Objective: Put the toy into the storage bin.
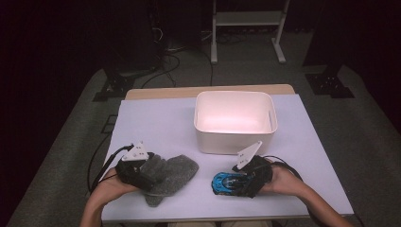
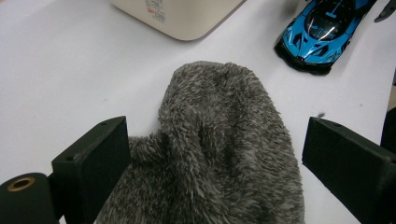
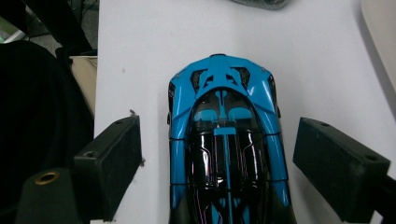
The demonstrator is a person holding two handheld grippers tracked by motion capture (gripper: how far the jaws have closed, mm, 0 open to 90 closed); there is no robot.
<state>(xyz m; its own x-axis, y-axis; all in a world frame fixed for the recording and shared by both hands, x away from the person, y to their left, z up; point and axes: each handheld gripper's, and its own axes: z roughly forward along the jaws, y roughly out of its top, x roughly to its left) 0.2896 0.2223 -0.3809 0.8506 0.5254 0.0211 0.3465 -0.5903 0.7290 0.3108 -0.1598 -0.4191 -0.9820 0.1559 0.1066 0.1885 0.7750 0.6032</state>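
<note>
High view: white bin [image 1: 235,137] holds nothing; left gripper [image 1: 150,174] and right gripper [image 1: 235,182] both spread.

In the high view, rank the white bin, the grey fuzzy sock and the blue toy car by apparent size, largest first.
1. White bin, clearly the largest.
2. Grey fuzzy sock, partly covered by the left gripper.
3. Blue toy car, smallest, though its rear is hidden by the right gripper.
</note>
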